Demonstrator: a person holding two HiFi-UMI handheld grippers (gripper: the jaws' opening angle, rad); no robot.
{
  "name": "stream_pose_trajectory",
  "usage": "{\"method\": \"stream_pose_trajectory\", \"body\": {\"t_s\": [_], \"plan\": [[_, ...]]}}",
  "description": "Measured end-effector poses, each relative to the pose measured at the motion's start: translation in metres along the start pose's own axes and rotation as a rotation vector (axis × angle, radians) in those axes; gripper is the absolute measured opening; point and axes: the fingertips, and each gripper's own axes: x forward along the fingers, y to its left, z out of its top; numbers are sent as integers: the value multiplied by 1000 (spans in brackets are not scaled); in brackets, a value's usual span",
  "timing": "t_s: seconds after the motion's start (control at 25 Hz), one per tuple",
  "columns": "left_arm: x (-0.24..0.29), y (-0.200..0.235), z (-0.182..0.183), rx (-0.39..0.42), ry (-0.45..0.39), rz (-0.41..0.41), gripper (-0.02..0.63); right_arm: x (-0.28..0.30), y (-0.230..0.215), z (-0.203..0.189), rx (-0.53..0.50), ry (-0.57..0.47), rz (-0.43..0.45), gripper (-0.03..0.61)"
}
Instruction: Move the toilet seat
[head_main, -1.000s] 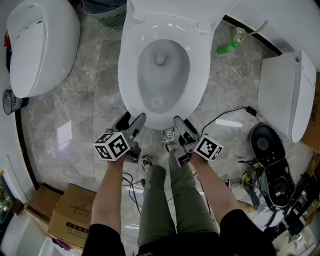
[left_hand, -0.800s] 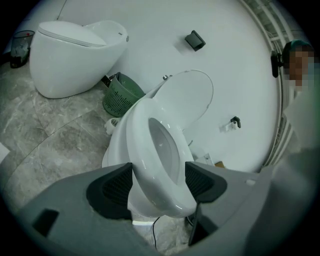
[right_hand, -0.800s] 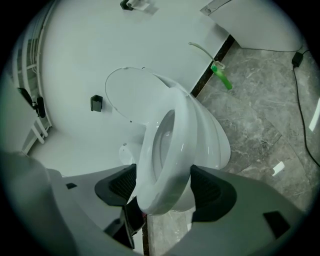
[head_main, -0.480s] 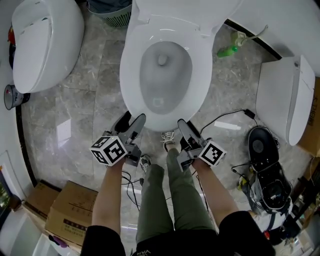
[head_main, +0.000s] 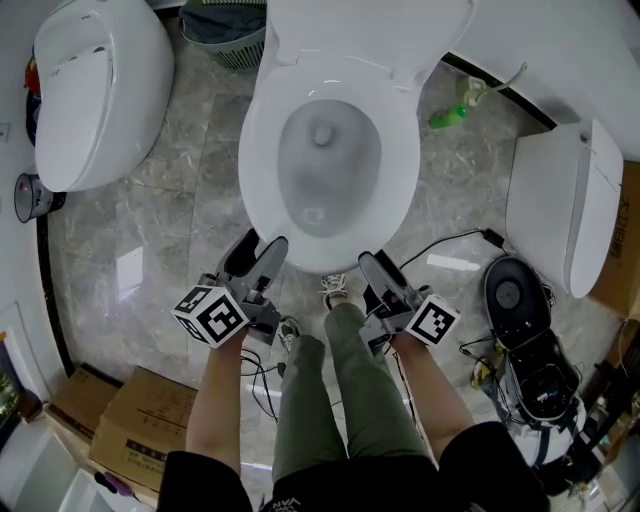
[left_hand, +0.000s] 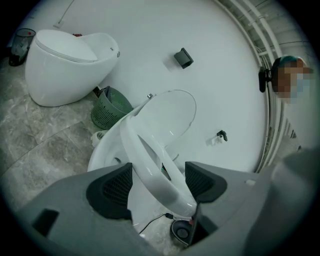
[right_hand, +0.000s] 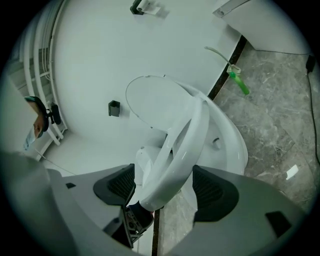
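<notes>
Left gripper: jaws set wide and clamped on the toilet seat. The front rim crosses the gap on a slant and touches both pads.

Right gripper: jaws also wide, and they have just been opening a little. The seat's rim lies between them on the opposite slant, against both pads as far as the right gripper view shows.

Toilet seat: a white ring with its front end between the jaws of both grippers. It runs away from the tips towards its hinge and is tilted up off the bowl.

Seat against left gripper: the rim enters by the left-hand pad and leaves past the tip of the right-hand pad.

Seat against right gripper: the rim's near end sits by the left-hand pad, and the ring rises beyond the right-hand pad.

Lid: upright beyond the seat, farther from both grippers, against the white wall.

Between the grippers: the person's legs in green trousers, close behind the bowl's front.

Beyond the left gripper: a green basket beside the bowl, and past it a second toilet with its lid shut, well apart.

Beyond the right gripper: a green bottle on the marble floor, at the foot of the wall.
</notes>
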Motion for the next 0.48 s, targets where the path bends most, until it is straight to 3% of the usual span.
{"method": "stream_pose_trajectory", "body": {"t_s": [0.48], "plan": [[4,-42,41,15,-34,32,331,-3,43,29,-44,123,40,345]]}}
